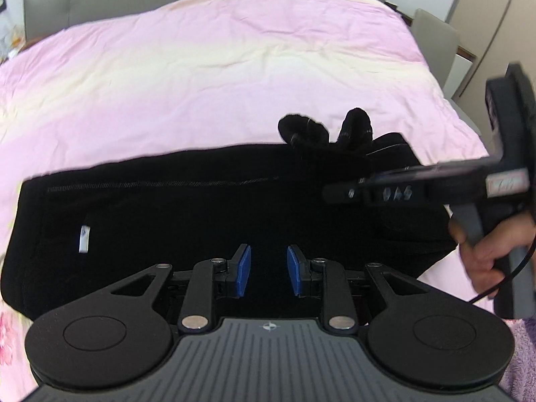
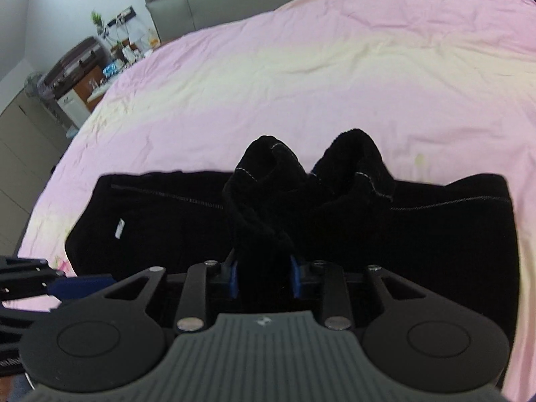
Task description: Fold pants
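Pants (image 2: 435, 234) look soft and limp, lying across frame centre; best taken at bunched leg ends. Right gripper (image 2: 264, 278) is clamped on that bunch. Left gripper (image 1: 268, 269) gapes empty.

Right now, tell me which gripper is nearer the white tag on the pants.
Left. The left gripper hovers open over the pants, with the white tag just off to its left. The right gripper, jaws shut on bunched pants fabric, is farther along the garment.
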A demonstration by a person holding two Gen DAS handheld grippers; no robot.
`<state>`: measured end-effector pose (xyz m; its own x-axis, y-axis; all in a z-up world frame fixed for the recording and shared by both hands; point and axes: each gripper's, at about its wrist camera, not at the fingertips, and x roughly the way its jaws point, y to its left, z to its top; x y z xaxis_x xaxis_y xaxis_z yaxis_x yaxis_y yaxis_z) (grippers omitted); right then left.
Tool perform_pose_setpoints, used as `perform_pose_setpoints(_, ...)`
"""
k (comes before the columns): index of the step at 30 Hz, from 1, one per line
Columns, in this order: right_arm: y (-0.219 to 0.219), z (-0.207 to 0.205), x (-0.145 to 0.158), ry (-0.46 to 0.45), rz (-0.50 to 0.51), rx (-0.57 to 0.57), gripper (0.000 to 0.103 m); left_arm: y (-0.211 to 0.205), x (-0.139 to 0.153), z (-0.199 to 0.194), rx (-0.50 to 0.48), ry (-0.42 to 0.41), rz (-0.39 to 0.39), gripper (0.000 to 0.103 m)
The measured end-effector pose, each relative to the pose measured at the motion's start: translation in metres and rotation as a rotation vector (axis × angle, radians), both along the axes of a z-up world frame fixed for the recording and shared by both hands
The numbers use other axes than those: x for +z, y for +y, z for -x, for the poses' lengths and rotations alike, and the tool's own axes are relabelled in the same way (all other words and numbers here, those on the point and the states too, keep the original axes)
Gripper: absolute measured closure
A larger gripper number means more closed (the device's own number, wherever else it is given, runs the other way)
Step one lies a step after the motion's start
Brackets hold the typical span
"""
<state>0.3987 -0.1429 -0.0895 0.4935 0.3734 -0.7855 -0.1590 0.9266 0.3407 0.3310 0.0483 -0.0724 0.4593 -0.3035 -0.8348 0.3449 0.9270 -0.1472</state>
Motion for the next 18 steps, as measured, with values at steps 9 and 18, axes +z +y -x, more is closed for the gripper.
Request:
perform_pose_setpoints(9, 0.027, 0.002, -0.041, 0.104, 0.015, 0.152, 0.053, 0.032, -0.019, -0.005, 0.036, 0.014, 0.104, 0.073)
perform_pose_setpoints(18, -0.05, 0.011, -0.018, 0.069, 0.258, 0.074, 0.053, -0.003, -0.037, -0.039, 0.078, 0.015, 0.226, 0.059)
